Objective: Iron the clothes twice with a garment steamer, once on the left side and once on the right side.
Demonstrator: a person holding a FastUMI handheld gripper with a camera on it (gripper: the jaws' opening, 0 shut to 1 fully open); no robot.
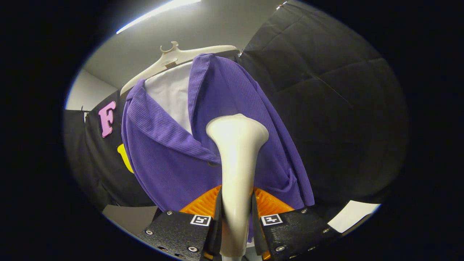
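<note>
**Gripper holds steamer up to a purple jacket**

Gripper [236, 214] fingers are clamped on the pale handle of a garment steamer [235, 163], one finger pressing on each side of its narrow neck. The steamer rises straight ahead from between the fingers and flares into a wide head at the top. That head sits in front of the chest of a purple ribbed jacket [170, 163], around where the two lapels meet; whether it touches the cloth cannot be told.

The jacket hangs on a pale hanger [174, 59] over a white inner layer [172, 94], seen from below. A small pocket shows low on one front panel. Black cloth forms the booth wall [326, 108] behind it, with a grey ceiling and a strip light [156, 14] above.

Judging by the task, a steaming stroke is in hand, but which side is being treated is unclear.

Risks from here: the handle is smooth and tapered, so it could slide or twist in the grip if the head drags on the ribbed fabric. Pushing hard could swing the jacket on its hanger, or catch the lapel or pocket and bunch the cloth.
</note>
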